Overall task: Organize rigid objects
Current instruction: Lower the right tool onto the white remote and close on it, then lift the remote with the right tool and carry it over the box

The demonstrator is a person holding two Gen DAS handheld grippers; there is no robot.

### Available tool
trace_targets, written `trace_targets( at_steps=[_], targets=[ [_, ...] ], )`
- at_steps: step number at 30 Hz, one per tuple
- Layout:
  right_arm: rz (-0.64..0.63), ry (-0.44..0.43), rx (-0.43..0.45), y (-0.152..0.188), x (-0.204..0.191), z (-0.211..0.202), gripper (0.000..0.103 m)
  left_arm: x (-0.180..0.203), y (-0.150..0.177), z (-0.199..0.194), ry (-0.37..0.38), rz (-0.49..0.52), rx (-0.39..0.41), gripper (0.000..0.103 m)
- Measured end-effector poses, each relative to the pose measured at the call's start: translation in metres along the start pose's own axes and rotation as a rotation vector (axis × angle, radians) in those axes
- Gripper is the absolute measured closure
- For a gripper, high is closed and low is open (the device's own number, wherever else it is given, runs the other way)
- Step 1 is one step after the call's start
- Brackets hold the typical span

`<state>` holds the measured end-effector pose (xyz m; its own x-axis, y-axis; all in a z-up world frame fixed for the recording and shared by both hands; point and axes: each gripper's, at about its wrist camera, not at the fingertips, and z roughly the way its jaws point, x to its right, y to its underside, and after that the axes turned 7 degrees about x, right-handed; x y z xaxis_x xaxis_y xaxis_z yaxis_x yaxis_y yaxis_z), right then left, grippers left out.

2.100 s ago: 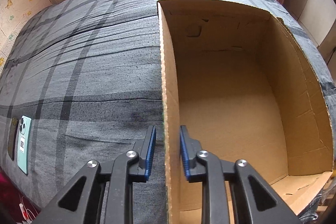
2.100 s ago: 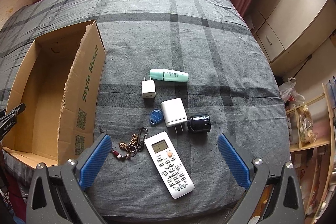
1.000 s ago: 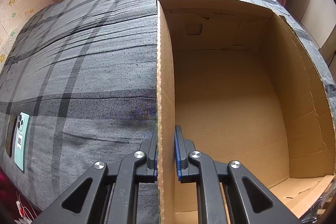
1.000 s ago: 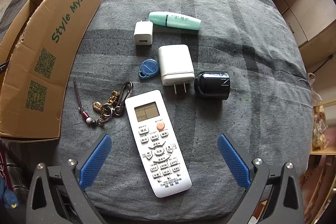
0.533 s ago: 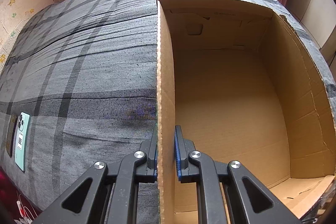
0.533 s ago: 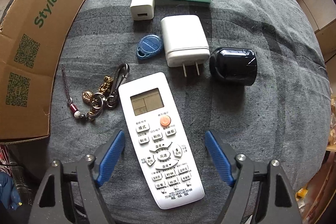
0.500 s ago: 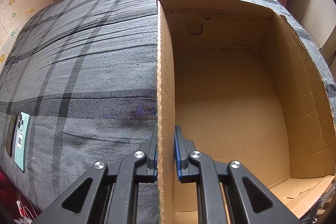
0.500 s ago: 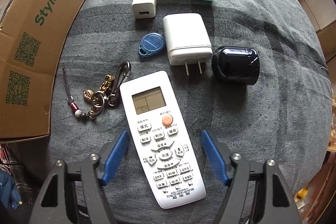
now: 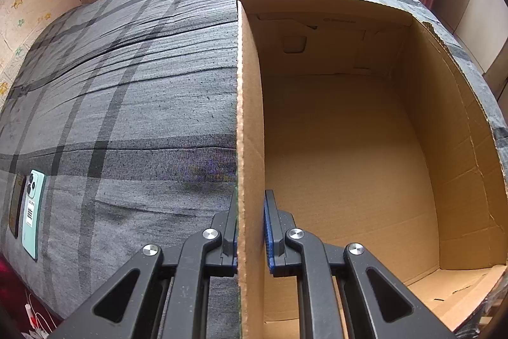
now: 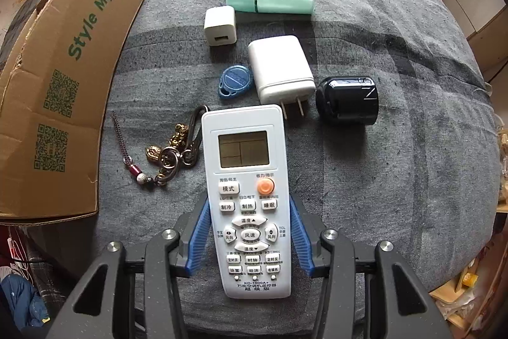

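Through the left wrist camera I see my left gripper (image 9: 250,224) clamped on the near side wall of the cardboard box (image 9: 249,104), one blue pad outside and one inside, pressed flat against the board. That view looks down into the box, whose brown floor holds nothing I can make out, and past it across the grey plaid bedspread (image 9: 127,91) to a mint-green phone (image 9: 33,212) lying near the left edge; none of the small items show here. The right wrist camera gives me what the left one misses: my right gripper (image 10: 249,235) points down over the white remote control (image 10: 246,180), which lies face up on the bedspread (image 10: 397,21). Its jaws have just been closing, and the blue pads (image 10: 198,239) now sit against the two long edges of the remote's lower half, gripping it. Touching the remote's left edge lies a keychain (image 10: 168,151) with brass charms and a beaded cord. Beyond the remote's top end lie a white plug adapter (image 10: 279,69), prongs toward the remote, a blue key fob (image 10: 235,80) beside it, a black rounded object (image 10: 347,99) to its right, a small white charger cube (image 10: 220,26) and a mint-green tube (image 10: 270,2) farthest away. From this side the box (image 10: 63,84) shows only its outer wall, printed in green with "Style Myself" and two square codes.
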<state>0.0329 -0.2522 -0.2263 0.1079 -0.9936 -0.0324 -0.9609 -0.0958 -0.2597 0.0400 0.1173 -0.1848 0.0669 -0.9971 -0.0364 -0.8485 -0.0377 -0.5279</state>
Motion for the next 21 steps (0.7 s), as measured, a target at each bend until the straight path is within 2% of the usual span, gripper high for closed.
trace_targets(
  at_steps=[17,20,21],
  targets=[
    [0.015,0.011,0.106,-0.029,-0.016,-0.058,0.056,0.003,-0.001,0.000,-0.008,0.013,-0.003,0.090],
    [0.006,0.017,0.123,-0.033,-0.023,-0.069,0.067,0.003,-0.001,0.000,-0.008,0.013,-0.003,0.090],
    [0.005,0.024,0.122,-0.034,-0.024,-0.070,0.085,0.003,-0.001,0.000,-0.008,0.013,-0.003,0.090]
  ],
)
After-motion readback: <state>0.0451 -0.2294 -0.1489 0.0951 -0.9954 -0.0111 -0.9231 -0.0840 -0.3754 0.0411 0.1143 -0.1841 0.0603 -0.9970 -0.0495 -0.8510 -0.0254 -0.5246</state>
